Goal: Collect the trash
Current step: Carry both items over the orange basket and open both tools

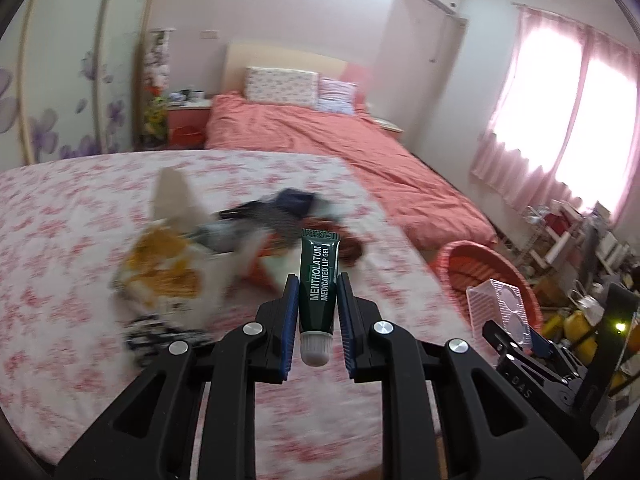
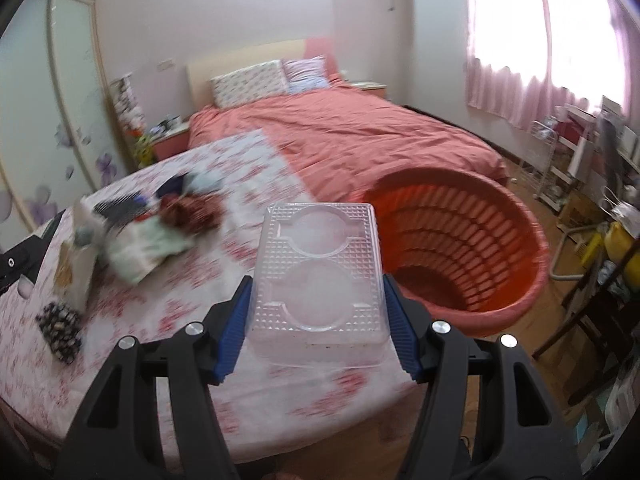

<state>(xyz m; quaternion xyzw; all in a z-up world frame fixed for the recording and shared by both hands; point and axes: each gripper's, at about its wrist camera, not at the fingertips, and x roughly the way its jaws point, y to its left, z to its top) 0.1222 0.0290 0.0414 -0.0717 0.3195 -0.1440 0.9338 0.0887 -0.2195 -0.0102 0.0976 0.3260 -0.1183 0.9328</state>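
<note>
My left gripper (image 1: pixel 318 292) is shut on a dark green lip gel tube (image 1: pixel 319 280), cap toward the camera, held above the floral tablecloth (image 1: pixel 60 240). My right gripper (image 2: pixel 318 292) is shut on a clear plastic tray (image 2: pixel 320 268) and holds it over the table edge, just left of the red slatted basket (image 2: pixel 516 240). That tray (image 1: pixel 500 312) and the basket (image 1: pixel 452 256) also show at the right of the left wrist view. A blurred pile of wrappers and packets (image 1: pixel 192 256) lies on the table; it also shows in the right wrist view (image 2: pixel 140 240).
A bed with a salmon cover (image 2: pixel 360 136) stands beyond the table. Cluttered shelves and yellow containers (image 2: pixel 616 240) line the right wall under pink curtains. A wardrobe with purple flowers (image 1: pixel 60 92) is on the left. A small dark patterned packet (image 2: pixel 60 332) lies near the table's left edge.
</note>
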